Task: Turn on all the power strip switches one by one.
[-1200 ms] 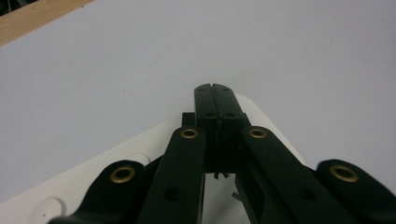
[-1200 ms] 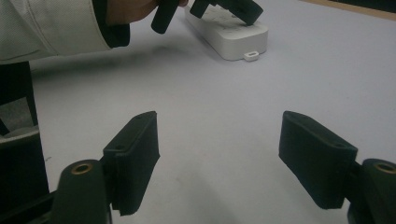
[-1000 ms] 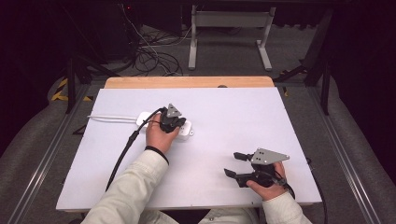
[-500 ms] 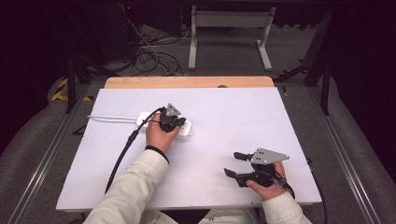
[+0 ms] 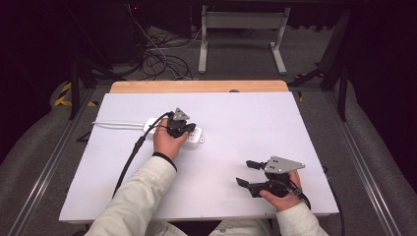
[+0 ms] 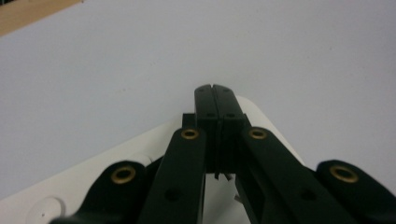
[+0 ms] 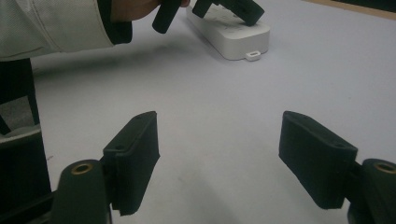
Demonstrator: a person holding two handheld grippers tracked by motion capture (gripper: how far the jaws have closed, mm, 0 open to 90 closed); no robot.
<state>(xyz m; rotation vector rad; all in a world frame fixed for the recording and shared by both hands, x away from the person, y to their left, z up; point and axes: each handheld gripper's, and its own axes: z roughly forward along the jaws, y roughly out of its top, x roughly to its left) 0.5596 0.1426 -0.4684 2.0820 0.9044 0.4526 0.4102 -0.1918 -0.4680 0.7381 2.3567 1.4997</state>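
A white power strip [image 5: 195, 139] lies on the left half of the white table [image 5: 246, 118], its white cord [image 5: 118, 124] running off to the left. My left gripper [image 5: 183, 130] is shut, with its tips pointing down onto the strip's top. In the left gripper view the two jaws [image 6: 215, 93] meet with nothing between them, above the strip's rounded end [image 6: 254, 112]. My right gripper [image 5: 246, 173] rests near the front right of the table, open and empty. In the right gripper view its jaws [image 7: 219, 158] stand wide apart, facing the strip [image 7: 229, 35] and the left gripper [image 7: 233, 7].
The table's far edge is a wooden strip [image 5: 196, 86]. A black cable [image 5: 130, 157] trails from the left gripper across the table toward the front left. Behind the table are floor cables [image 5: 157, 59] and a metal stand [image 5: 241, 29].
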